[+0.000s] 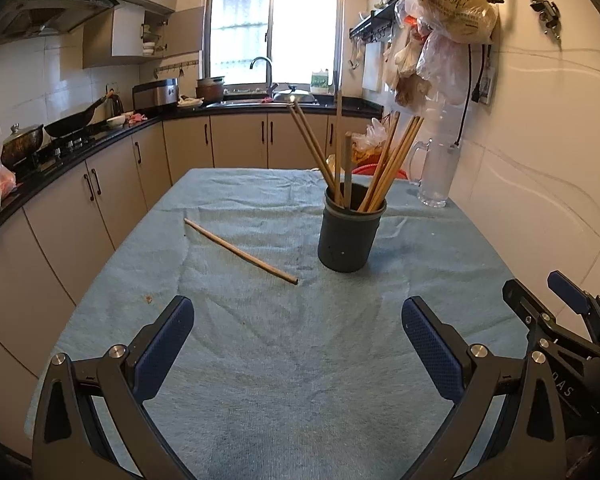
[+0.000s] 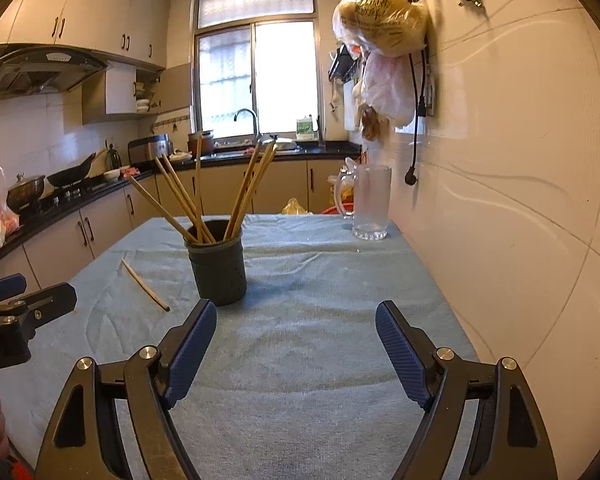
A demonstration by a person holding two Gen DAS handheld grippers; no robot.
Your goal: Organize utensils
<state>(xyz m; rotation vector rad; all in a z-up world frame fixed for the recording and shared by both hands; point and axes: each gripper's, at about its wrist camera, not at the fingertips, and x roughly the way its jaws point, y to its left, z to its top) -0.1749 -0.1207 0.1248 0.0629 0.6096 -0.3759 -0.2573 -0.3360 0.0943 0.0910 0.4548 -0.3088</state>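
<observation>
A dark round utensil holder (image 1: 349, 236) stands on the table's blue cloth (image 1: 284, 360) and holds several wooden chopsticks (image 1: 388, 160). One loose chopstick (image 1: 240, 251) lies flat on the cloth to the holder's left. My left gripper (image 1: 298, 316) is open and empty, low over the cloth in front of the loose chopstick. In the right wrist view the holder (image 2: 219, 266) stands just ahead and left of my open, empty right gripper (image 2: 296, 320), with the loose chopstick (image 2: 145, 285) further left.
A glass mug (image 1: 436, 174) stands at the table's far right corner, also seen in the right wrist view (image 2: 370, 202). A tiled wall (image 2: 520, 200) runs along the right edge with hanging bags (image 2: 380, 12). Kitchen counters (image 1: 80, 140) with pots lie left.
</observation>
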